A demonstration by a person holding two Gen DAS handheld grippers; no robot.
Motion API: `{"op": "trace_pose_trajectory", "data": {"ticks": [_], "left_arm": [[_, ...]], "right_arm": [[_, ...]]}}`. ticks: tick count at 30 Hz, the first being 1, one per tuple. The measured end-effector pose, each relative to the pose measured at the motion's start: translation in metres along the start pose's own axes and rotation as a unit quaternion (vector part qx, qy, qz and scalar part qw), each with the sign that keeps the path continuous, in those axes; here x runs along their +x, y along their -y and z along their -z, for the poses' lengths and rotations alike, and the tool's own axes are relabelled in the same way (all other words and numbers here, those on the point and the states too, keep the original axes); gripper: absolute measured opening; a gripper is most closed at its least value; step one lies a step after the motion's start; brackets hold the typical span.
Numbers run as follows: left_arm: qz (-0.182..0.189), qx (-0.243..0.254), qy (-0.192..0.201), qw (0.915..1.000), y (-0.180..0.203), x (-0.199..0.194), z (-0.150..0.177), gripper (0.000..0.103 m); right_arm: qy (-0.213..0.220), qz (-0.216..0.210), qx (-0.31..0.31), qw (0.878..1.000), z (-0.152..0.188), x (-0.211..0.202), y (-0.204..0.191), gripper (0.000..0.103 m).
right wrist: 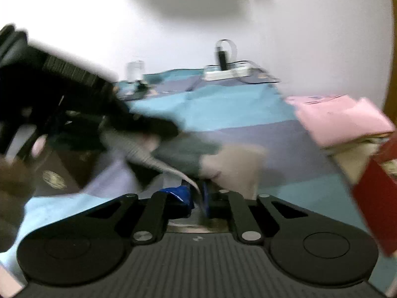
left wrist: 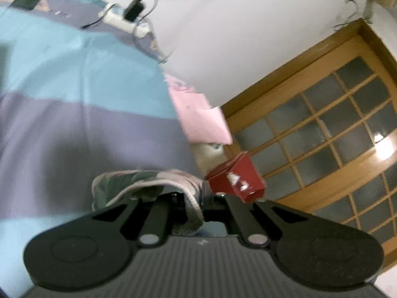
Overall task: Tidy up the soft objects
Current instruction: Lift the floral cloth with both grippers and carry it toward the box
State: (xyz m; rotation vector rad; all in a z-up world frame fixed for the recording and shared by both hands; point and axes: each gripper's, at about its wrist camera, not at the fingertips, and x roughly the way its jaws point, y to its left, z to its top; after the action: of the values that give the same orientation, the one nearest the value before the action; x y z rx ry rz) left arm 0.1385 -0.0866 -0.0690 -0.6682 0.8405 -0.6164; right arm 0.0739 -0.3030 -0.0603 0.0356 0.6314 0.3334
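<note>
My left gripper [left wrist: 198, 198] is shut on a grey-green and pink patterned cloth [left wrist: 139, 183], which curls over its tips above the blue and purple striped sheet [left wrist: 74, 74]. My right gripper [right wrist: 198, 196] is shut on the edge of the same kind of cloth [right wrist: 183, 154], grey-green with a beige end, stretched toward the other gripper [right wrist: 62, 99] at the left. A blue piece [right wrist: 181, 193] shows between my right fingers. Both views are blurred.
Folded pink cloths [right wrist: 342, 119] lie stacked at the right edge of the sheet, also in the left wrist view [left wrist: 198, 114]. A red box [left wrist: 235, 181] stands beside them. A white power strip with a black plug [right wrist: 225, 72] lies at the far edge by the wall.
</note>
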Motion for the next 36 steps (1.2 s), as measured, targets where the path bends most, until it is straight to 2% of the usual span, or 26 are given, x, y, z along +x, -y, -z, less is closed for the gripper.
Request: {"op": "trace_pose_trajectory", "data": {"ticks": [3, 5, 7, 8, 12, 14, 16, 18, 19, 20, 21, 22, 23, 24, 28, 31, 33, 35, 36], "left_arm": [[-0.018, -0.008, -0.040, 0.9990, -0.011, 0.014, 0.021, 0.000], [-0.031, 0.005, -0.053, 0.9981, -0.013, 0.022, 0.034, 0.002], [-0.052, 0.018, -0.062, 0.9966, -0.015, 0.030, 0.042, 0.030], [-0.058, 0.017, -0.063, 0.9962, -0.019, 0.034, 0.044, 0.059], [-0.064, 0.006, -0.073, 0.9952, -0.033, 0.045, 0.046, 0.060], [-0.065, 0.003, -0.071, 0.9954, -0.037, 0.044, 0.045, 0.060], [-0.062, 0.000, -0.069, 0.9957, -0.039, 0.048, 0.039, 0.060], [-0.061, -0.005, -0.061, 0.9962, -0.041, 0.048, 0.033, 0.060], [-0.070, -0.002, -0.054, 0.9961, -0.040, 0.050, 0.029, 0.052], [-0.071, 0.000, -0.049, 0.9963, -0.040, 0.049, 0.024, 0.027], [-0.071, -0.002, -0.047, 0.9963, -0.041, 0.049, 0.020, 0.019], [-0.072, -0.007, -0.041, 0.9966, -0.042, 0.047, 0.017, 0.019], [-0.074, -0.007, -0.036, 0.9966, -0.043, 0.045, 0.014, 0.013], [-0.080, -0.005, -0.031, 0.9963, -0.043, 0.043, 0.012, 0.002], [-0.091, -0.015, -0.007, 0.9957, -0.039, 0.033, 0.008, 0.000], [-0.096, 0.010, 0.020, 0.9951, -0.023, 0.021, 0.008, 0.000], [-0.096, 0.020, 0.027, 0.9948, -0.015, 0.017, 0.009, 0.000], [-0.088, 0.018, 0.031, 0.9955, -0.011, 0.012, 0.011, 0.000], [-0.087, 0.017, 0.033, 0.9956, -0.009, 0.011, 0.012, 0.000]], "right_arm": [[-0.008, 0.030, -0.007, 0.999, 0.009, -0.010, 0.013, 0.000], [-0.012, 0.048, -0.016, 0.999, 0.018, -0.015, 0.018, 0.000], [-0.015, 0.066, -0.025, 0.997, 0.024, -0.015, 0.024, 0.000], [-0.016, 0.071, -0.022, 0.997, 0.027, -0.017, 0.027, 0.000], [-0.017, 0.088, -0.009, 0.996, 0.034, -0.020, 0.042, 0.000], [-0.022, 0.083, -0.003, 0.996, 0.034, -0.014, 0.045, 0.000], [-0.024, 0.050, 0.028, 0.998, 0.034, -0.014, 0.051, 0.000], [-0.051, -0.010, 0.099, 0.994, 0.033, -0.012, 0.064, 0.000], [-0.064, -0.041, 0.138, 0.988, 0.034, -0.009, 0.071, 0.000], [-0.071, -0.066, 0.171, 0.980, 0.035, -0.007, 0.075, 0.000], [-0.079, -0.091, 0.206, 0.971, 0.037, -0.005, 0.080, 0.000], [-0.086, -0.111, 0.239, 0.961, 0.038, -0.002, 0.084, 0.000], [-0.090, -0.127, 0.278, 0.948, 0.042, 0.000, 0.089, 0.000], [-0.095, -0.143, 0.327, 0.929, 0.047, 0.004, 0.094, 0.001], [-0.108, -0.162, 0.481, 0.855, 0.066, 0.023, 0.105, 0.004], [-0.088, -0.172, 0.550, 0.813, 0.071, 0.033, 0.104, 0.004], [-0.075, -0.166, 0.566, 0.804, 0.069, 0.037, 0.100, 0.004], [-0.079, -0.146, 0.567, 0.807, 0.068, 0.044, 0.093, 0.000], [-0.078, -0.151, 0.568, 0.805, 0.068, 0.048, 0.090, 0.000]]}}
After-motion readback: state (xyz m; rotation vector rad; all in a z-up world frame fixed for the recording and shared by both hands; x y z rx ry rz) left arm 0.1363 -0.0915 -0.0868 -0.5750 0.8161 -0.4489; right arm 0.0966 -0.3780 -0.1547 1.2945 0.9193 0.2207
